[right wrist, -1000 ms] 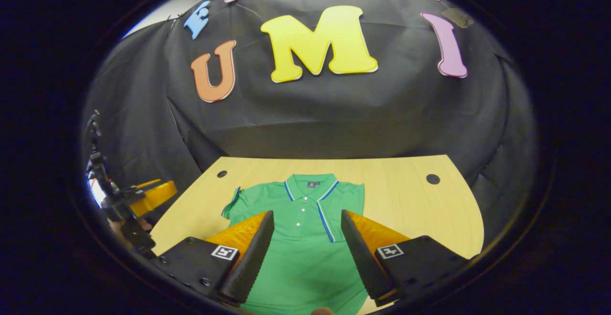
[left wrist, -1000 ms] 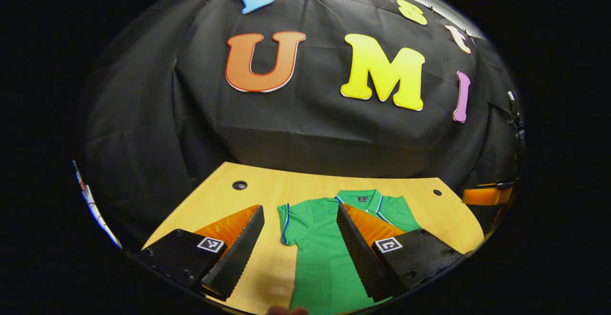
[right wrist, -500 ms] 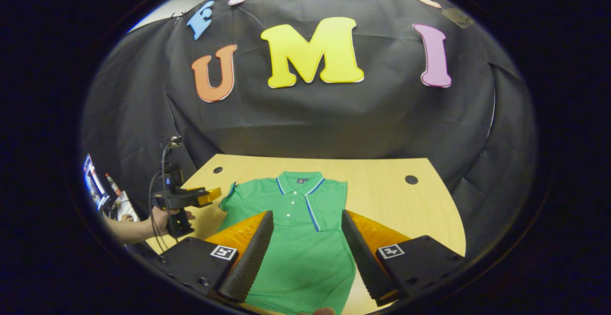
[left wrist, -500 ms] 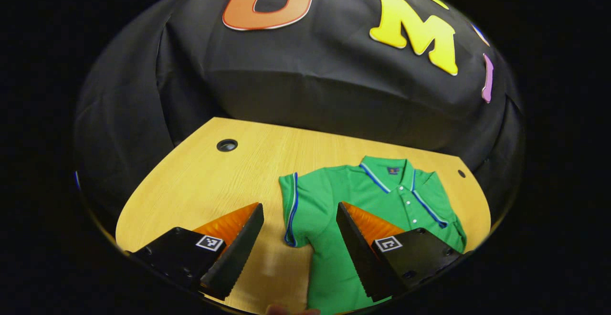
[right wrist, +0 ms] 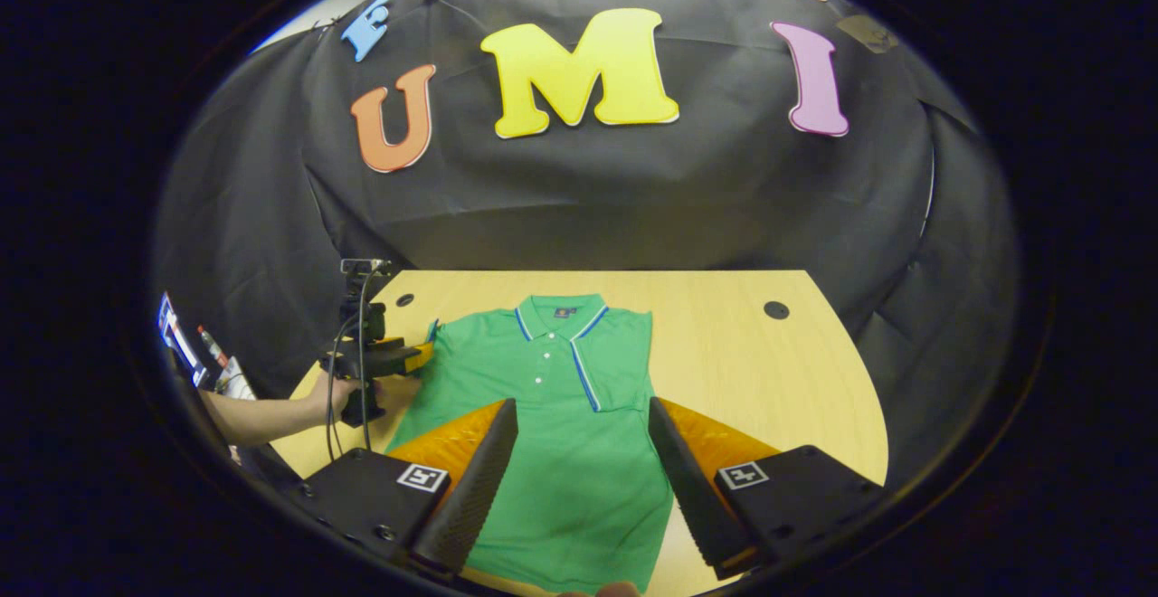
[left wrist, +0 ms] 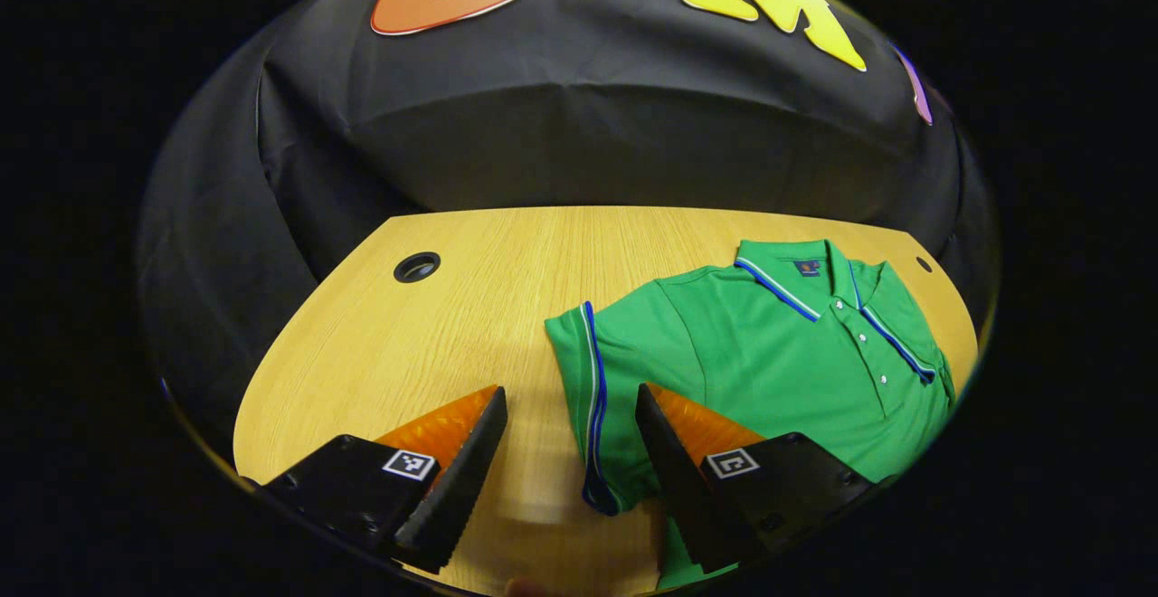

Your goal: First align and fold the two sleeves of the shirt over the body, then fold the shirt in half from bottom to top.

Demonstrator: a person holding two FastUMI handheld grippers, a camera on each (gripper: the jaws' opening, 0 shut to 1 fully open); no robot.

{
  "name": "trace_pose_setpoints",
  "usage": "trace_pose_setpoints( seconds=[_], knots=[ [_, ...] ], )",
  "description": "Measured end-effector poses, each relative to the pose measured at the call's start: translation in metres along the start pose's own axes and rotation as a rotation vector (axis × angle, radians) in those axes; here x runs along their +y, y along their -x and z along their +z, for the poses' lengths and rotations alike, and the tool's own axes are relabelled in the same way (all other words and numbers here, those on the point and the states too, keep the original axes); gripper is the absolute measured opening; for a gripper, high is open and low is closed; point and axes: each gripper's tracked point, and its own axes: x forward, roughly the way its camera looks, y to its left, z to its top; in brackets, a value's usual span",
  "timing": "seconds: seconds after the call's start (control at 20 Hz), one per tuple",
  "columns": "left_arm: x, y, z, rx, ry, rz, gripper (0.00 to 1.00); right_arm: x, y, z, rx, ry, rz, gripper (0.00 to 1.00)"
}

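- A green short-sleeved polo shirt [right wrist: 561, 398] with blue-and-white trim on collar and cuffs lies flat, front up, on a light wooden table [right wrist: 769, 371], collar toward the black cloth wall.
- In the left gripper view, the left tongs [left wrist: 570, 439] stand wide apart and hold nothing, low over the table at the shirt's outspread sleeve [left wrist: 597, 380].
- The sleeve's blue-edged cuff runs down between the two fingers; one finger [left wrist: 665, 448] lies over the green fabric, the other [left wrist: 466, 452] over bare wood just beside it.
- Whether either finger touches the cloth cannot be told.
- In the right gripper view, the right tongs [right wrist: 583, 470] are also wide open and empty, poised above the shirt's lower body, with the button placket between the fingers farther off.
- That view also shows the left tongs [right wrist: 421, 355] at the sleeve on the shirt's far side, gripped by a hand [right wrist: 339, 395] with a bare forearm.
- The shirt's other sleeve appears already folded in, leaving a straight edge [right wrist: 653, 353].
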Motion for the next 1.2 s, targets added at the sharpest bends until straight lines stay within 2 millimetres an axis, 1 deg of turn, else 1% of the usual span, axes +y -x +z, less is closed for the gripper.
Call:
trace_pose_setpoints(
  seconds=[0.05, 0.1, 0.15, 0.2, 0.25, 0.3, 0.5, 0.55, 0.6, 0.7, 0.9, 1.0, 1.05, 1.15, 1.2],
  knots=[
    [0.001, -0.002, -0.002, 0.008, 0.003, -0.001, 0.91, 0.0, -0.001, -0.002, 0.004, 0.002, 0.001, 0.92],
    [-0.001, -0.002, -0.005, 0.018, 0.006, -0.005, 0.82, 0.0, -0.001, -0.003, 0.006, 0.003, 0.004, 0.92],
    [-0.002, -0.001, -0.006, 0.022, 0.011, -0.015, 0.83, 0.002, -0.001, -0.003, 0.007, 0.001, 0.007, 0.92],
    [-0.008, -0.003, -0.004, 0.017, 0.01, -0.028, 0.64, 0.002, -0.001, -0.004, 0.007, 0.001, 0.008, 0.92],
    [-0.003, -0.005, -0.005, 0.022, -0.002, -0.014, 0.65, 0.002, -0.001, -0.002, 0.0, 0.002, 0.008, 0.92],
    [-0.003, -0.004, -0.006, 0.031, -0.012, -0.013, 0.25, 0.003, -0.001, 0.0, -0.008, 0.005, 0.008, 0.92],
    [-0.006, -0.004, -0.001, 0.025, 0.015, -0.05, 0.08, 0.004, -0.001, -0.001, -0.02, 0.02, 0.012, 0.92],
    [-0.009, -0.001, 0.003, 0.012, 0.041, -0.072, 0.06, 0.005, 0.0, -0.002, -0.022, 0.02, 0.012, 0.91],
    [-0.013, 0.002, 0.008, -0.002, 0.062, -0.094, 0.04, 0.005, -0.001, -0.003, -0.025, 0.021, 0.011, 0.95],
    [-0.012, 0.008, 0.027, -0.068, 0.073, -0.108, 0.03, 0.005, -0.002, -0.006, -0.023, 0.014, 0.011, 0.96],
    [-0.026, 0.024, 0.05, -0.102, 0.044, -0.146, 0.04, 0.006, -0.004, -0.011, -0.025, -0.022, 0.019, 0.96],
    [-0.04, 0.031, 0.062, -0.119, 0.014, -0.168, 0.04, 0.005, -0.001, -0.01, -0.032, -0.034, 0.02, 0.96],
    [-0.049, 0.036, 0.068, -0.127, 0.001, -0.183, 0.04, 0.002, 0.0, -0.008, -0.04, -0.035, 0.015, 0.93],
    [-0.07, 0.042, 0.076, -0.136, -0.036, -0.216, 0.03, -0.003, 0.004, -0.004, -0.055, -0.044, 0.007, 0.92],
    [-0.08, 0.043, 0.076, -0.132, -0.064, -0.23, 0.03, -0.007, 0.006, -0.002, -0.061, -0.049, 0.002, 0.96]
  ],
)
